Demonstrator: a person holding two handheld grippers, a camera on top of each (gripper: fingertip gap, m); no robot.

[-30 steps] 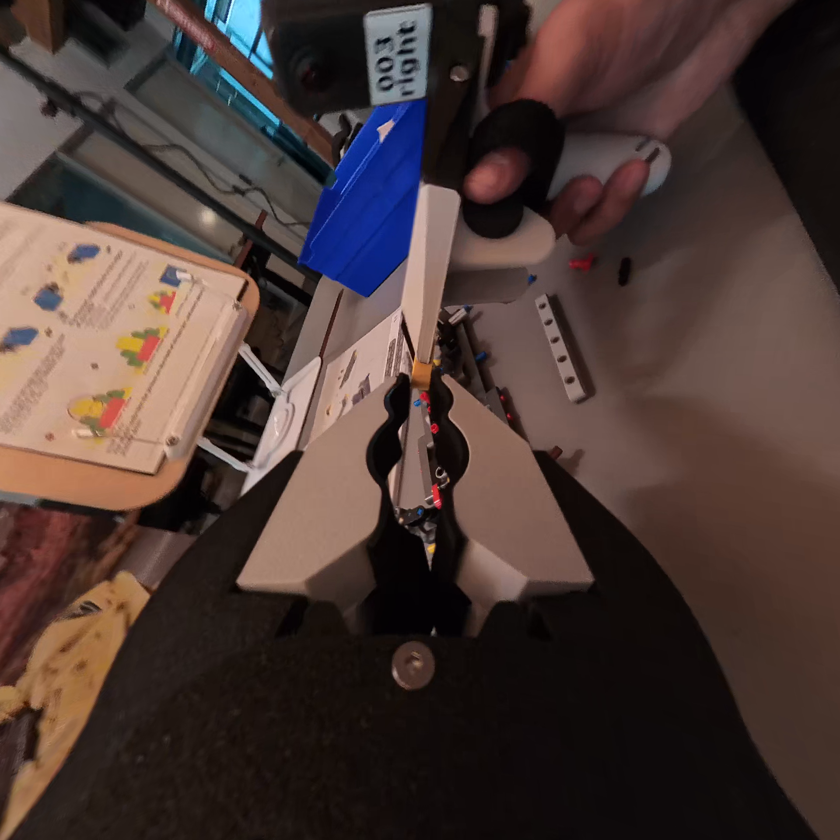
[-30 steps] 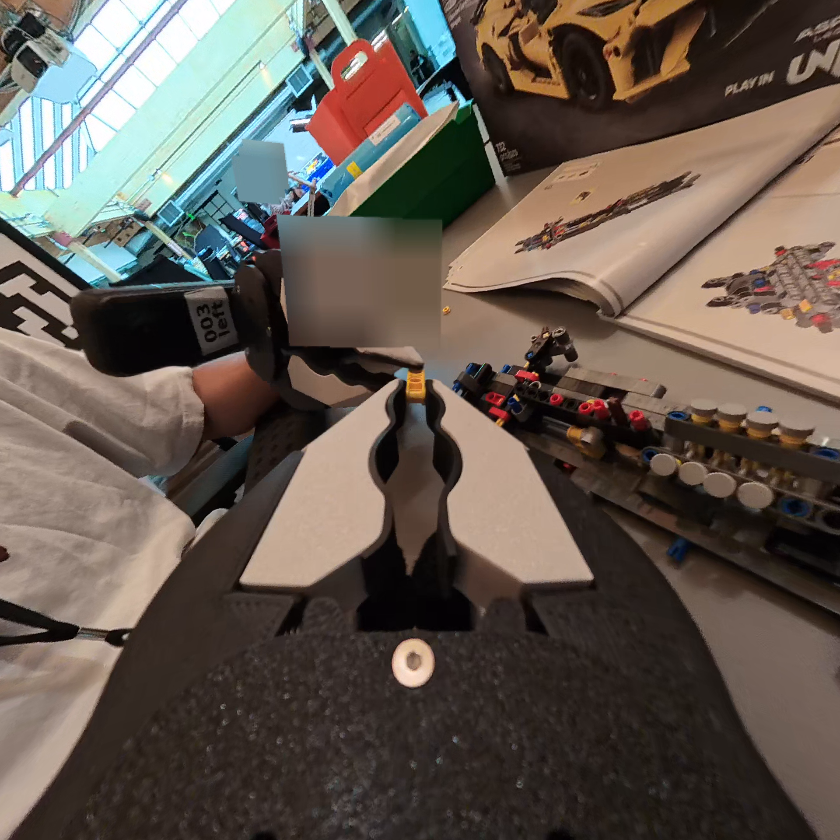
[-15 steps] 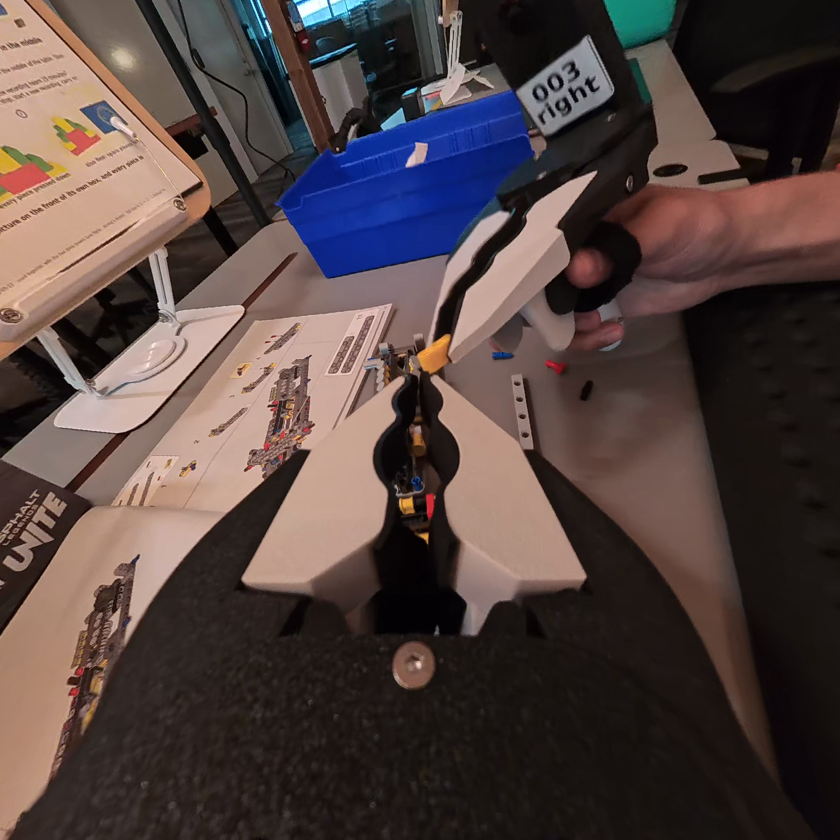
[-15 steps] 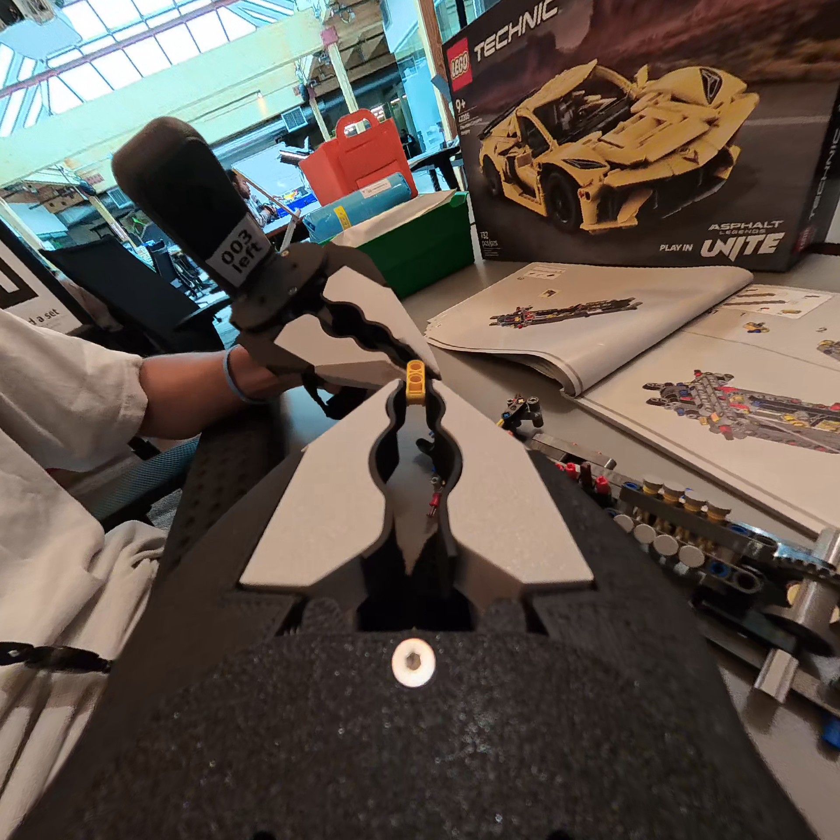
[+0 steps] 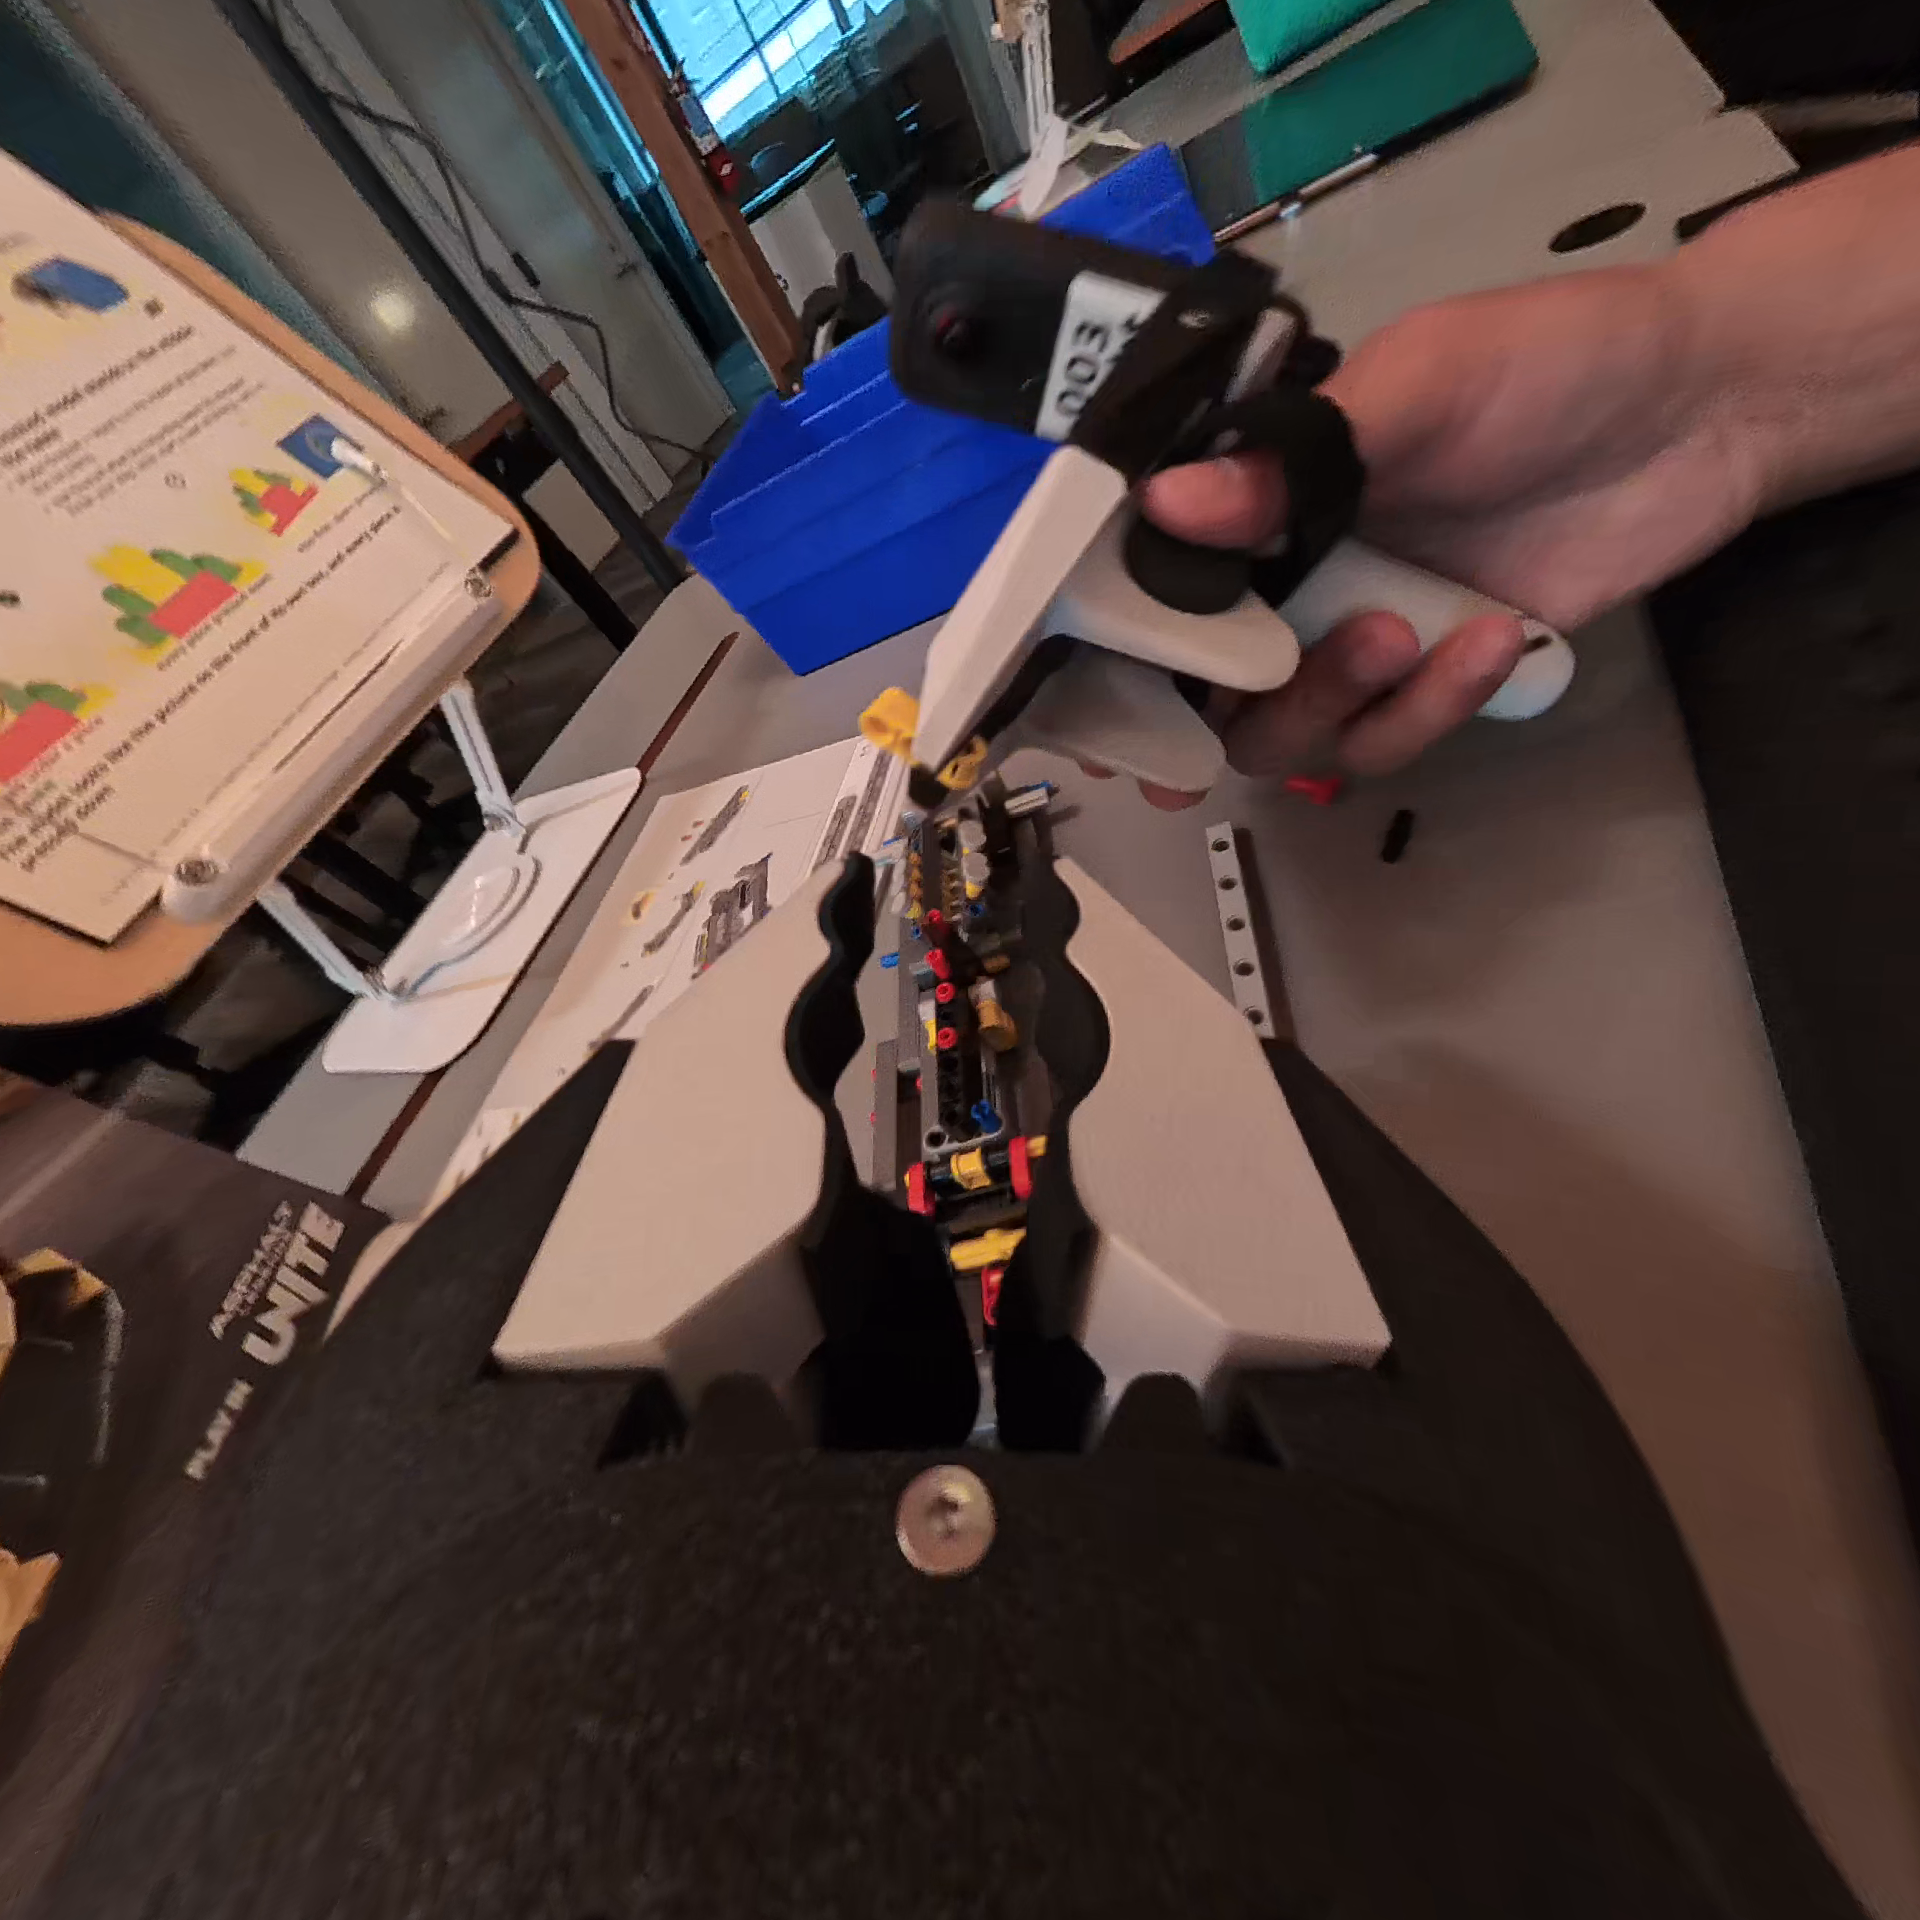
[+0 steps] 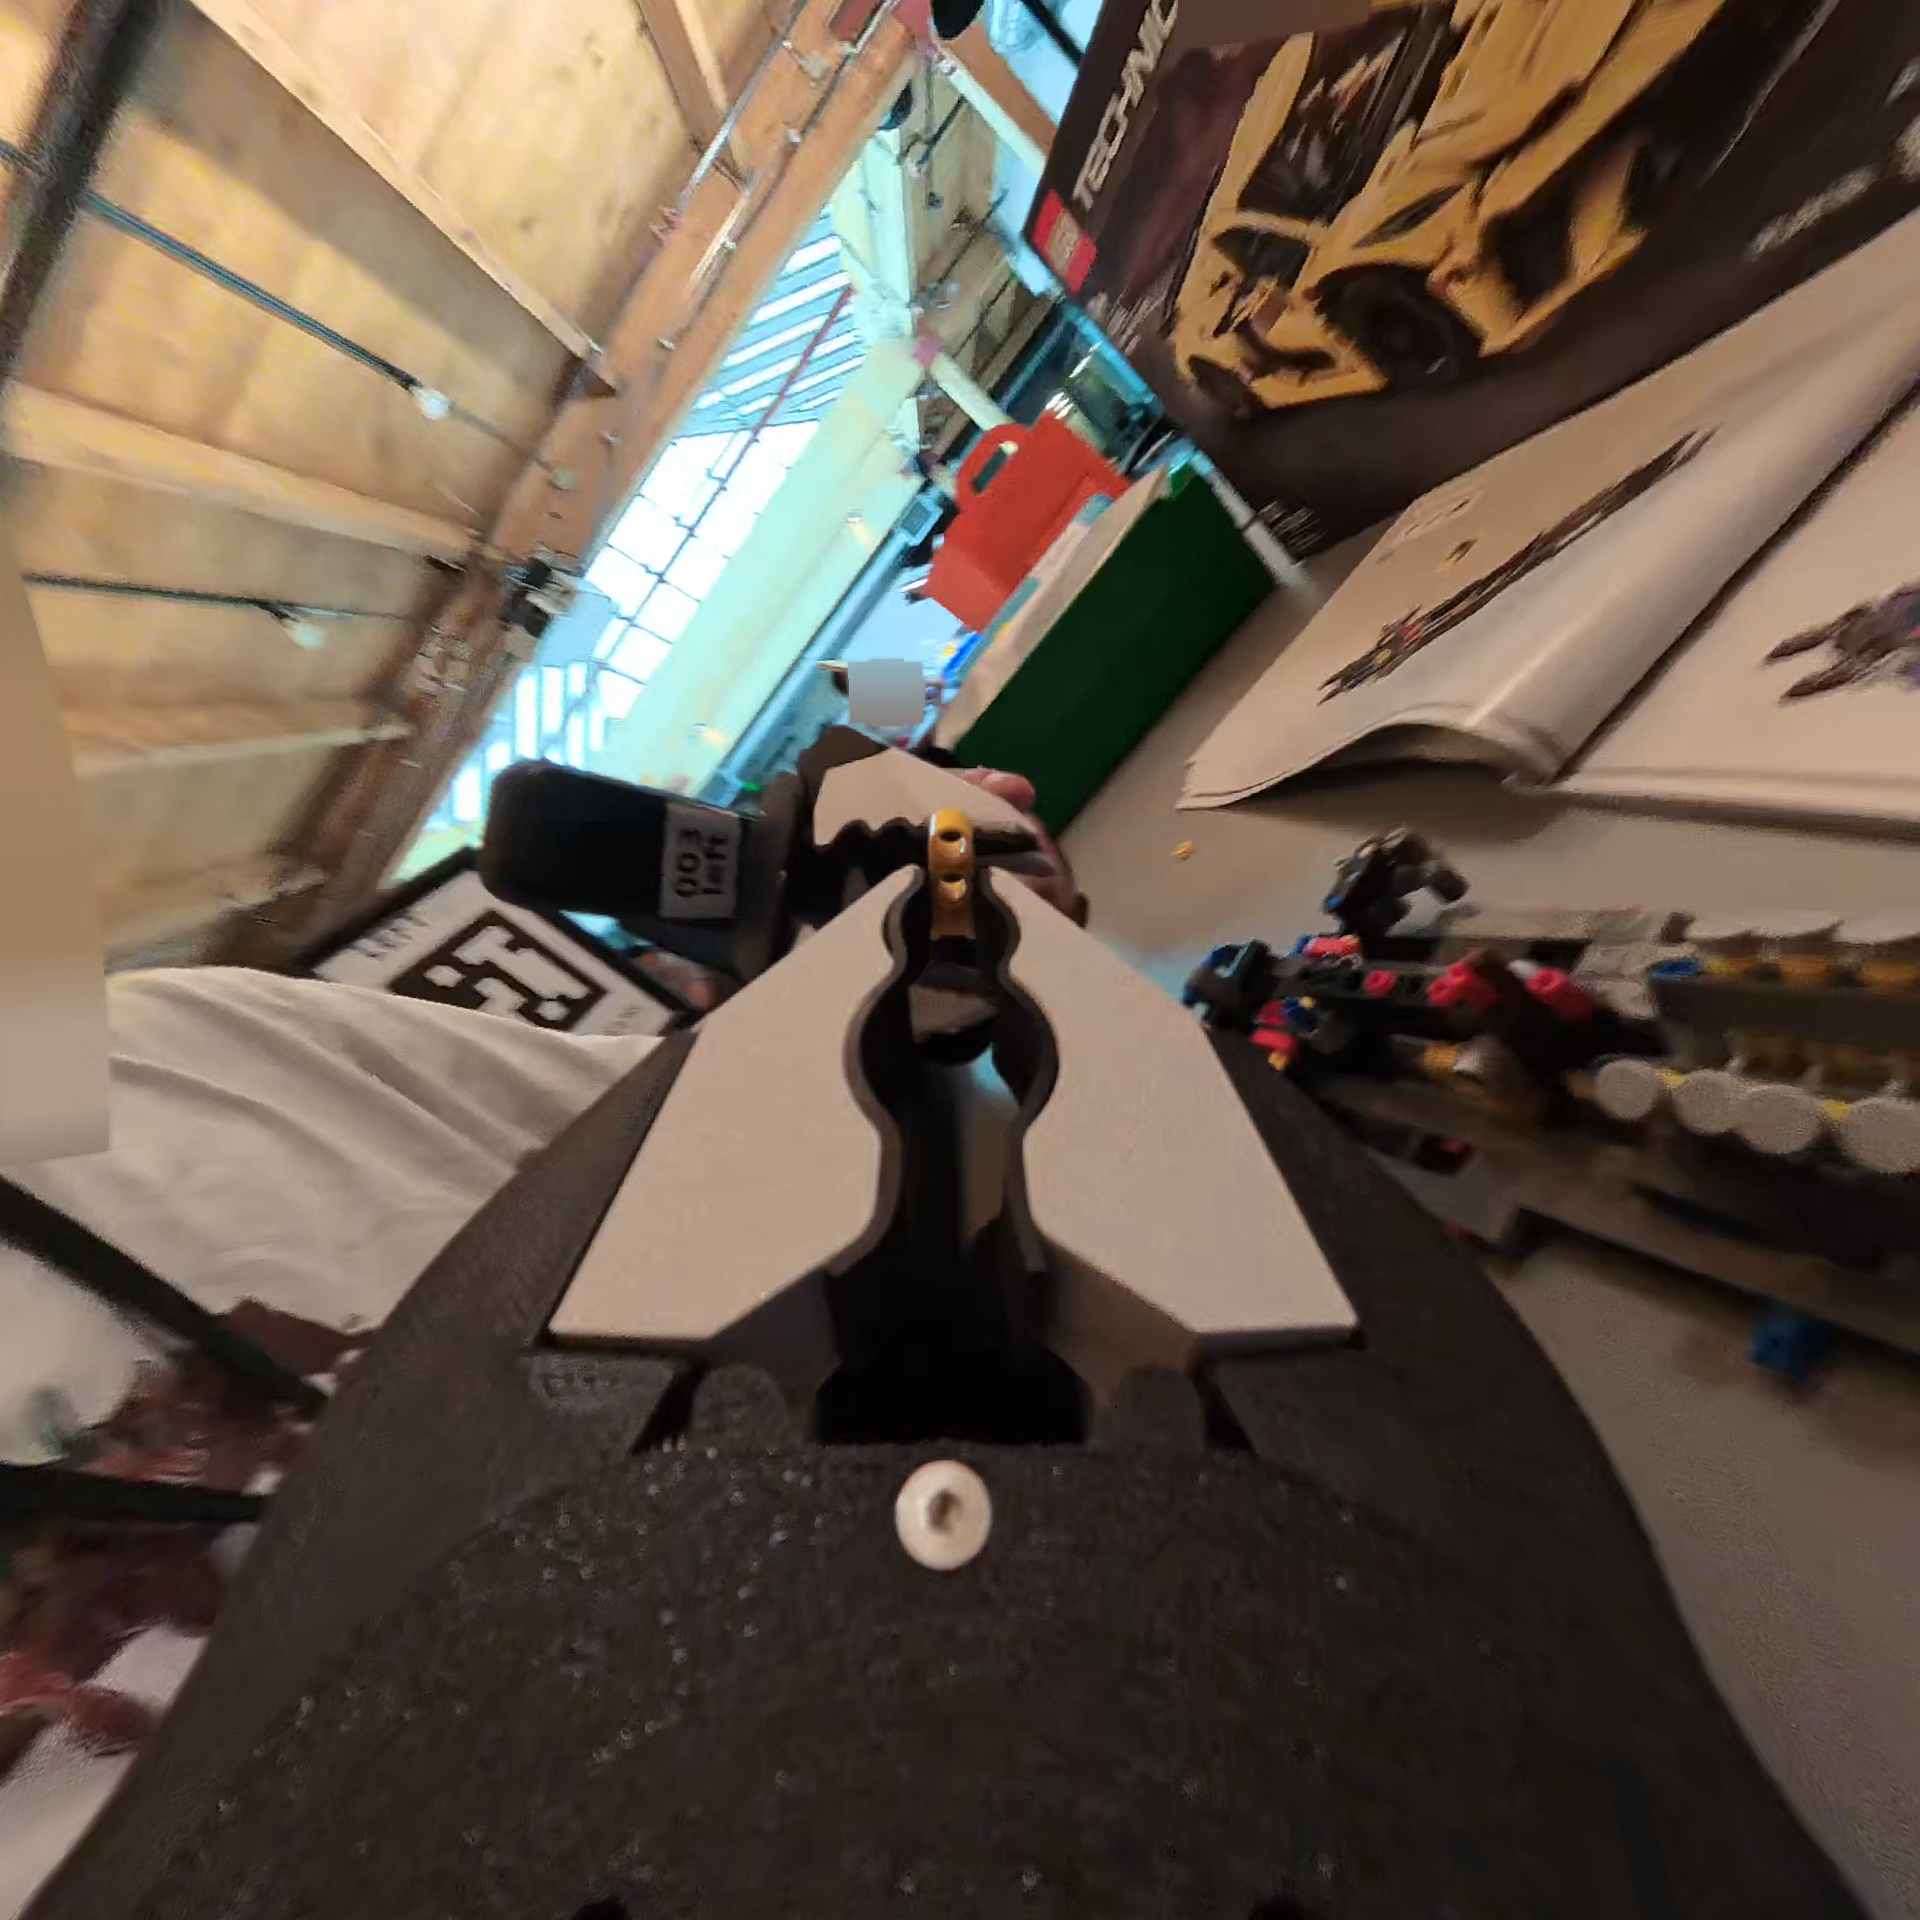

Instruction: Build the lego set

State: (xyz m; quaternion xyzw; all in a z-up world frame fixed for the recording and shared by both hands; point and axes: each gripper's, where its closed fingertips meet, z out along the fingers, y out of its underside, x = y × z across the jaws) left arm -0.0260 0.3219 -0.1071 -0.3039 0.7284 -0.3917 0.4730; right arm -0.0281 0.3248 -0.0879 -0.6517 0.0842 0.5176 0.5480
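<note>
- Your right gripper (image 6: 951, 902) has its fingers clenched on a small yellow piece (image 6: 950, 868). Half a second ago your left gripper's tips met that piece too. Now they have let go and pulled back.
- Your left gripper (image 5: 948, 883) has its fingers spread apart with nothing in them. Before, they were nearly closed.
- The left wrist view shows the yellow piece (image 5: 891, 717) sticking out at the tip of the right gripper (image 5: 930, 764), up in the air above the long lego build (image 5: 961, 1039).
- The build lies on the grey tabletop (image 5: 1507, 1039), seen through the gap in your left fingers.
- Only the left wrist view shows the grey beam with holes (image 5: 1234, 930), the blue bin (image 5: 862, 540), the picture board on a stand (image 5: 197, 582), and your hand (image 5: 1475, 499) on the right gripper.
- Only the right wrist view shows the set box with a yellow car (image 6: 1455, 197), the open booklet (image 6: 1558, 644), a green bin (image 6: 1122, 665) and a white sleeve (image 6: 343, 1122).
- The right wrist view is tilted and blurry. The build (image 6: 1558, 1049) is cut off at the right edge there.
- You cannot see how the yellow piece is shaped on its hidden end.
</note>
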